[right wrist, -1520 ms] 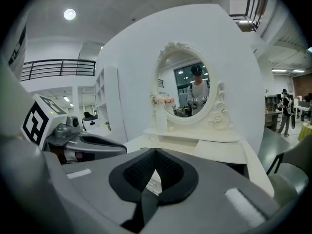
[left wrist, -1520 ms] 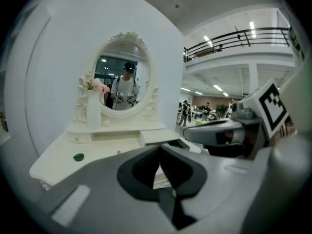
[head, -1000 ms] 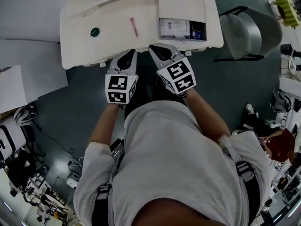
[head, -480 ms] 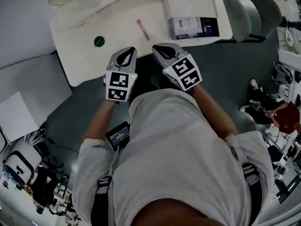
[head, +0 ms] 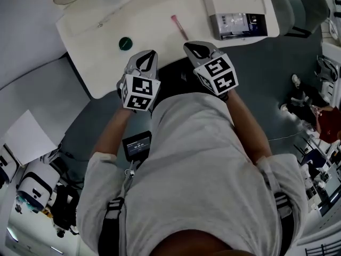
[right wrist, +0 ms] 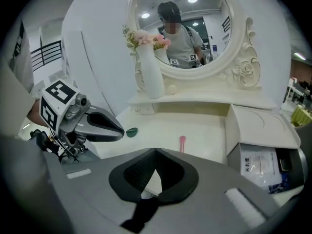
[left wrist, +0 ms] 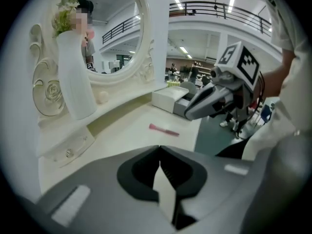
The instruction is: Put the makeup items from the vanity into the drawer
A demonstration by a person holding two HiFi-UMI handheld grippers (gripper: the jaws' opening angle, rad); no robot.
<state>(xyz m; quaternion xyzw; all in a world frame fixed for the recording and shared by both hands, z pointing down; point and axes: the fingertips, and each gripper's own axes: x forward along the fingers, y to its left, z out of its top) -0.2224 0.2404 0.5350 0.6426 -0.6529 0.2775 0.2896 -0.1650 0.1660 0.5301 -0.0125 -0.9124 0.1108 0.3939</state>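
Observation:
A pink makeup stick (head: 179, 26) (left wrist: 164, 130) (right wrist: 182, 143) lies in the middle of the white vanity top (head: 149, 20). A round green item (head: 125, 43) (right wrist: 131, 131) sits to its left. The drawer (head: 238, 24) (right wrist: 265, 162) stands open at the right end, with packets inside. My left gripper (head: 149, 55) (left wrist: 158, 152) hangs at the vanity's front edge, shut and empty, nearest the green item. My right gripper (head: 193, 47) (right wrist: 155, 155) is beside it, shut and empty, just short of the pink stick.
A white vase with flowers (right wrist: 151, 77) (left wrist: 73, 82) and an oval mirror (right wrist: 195, 28) stand at the back of the vanity. A grey chair (head: 298, 4) is at the right. Equipment and cables (head: 32, 185) crowd the floor at the left.
Both grippers have come down and forward along the vanity's front edge, side by side. Their jaws stay shut. The pink stick and green item have not moved on the top.

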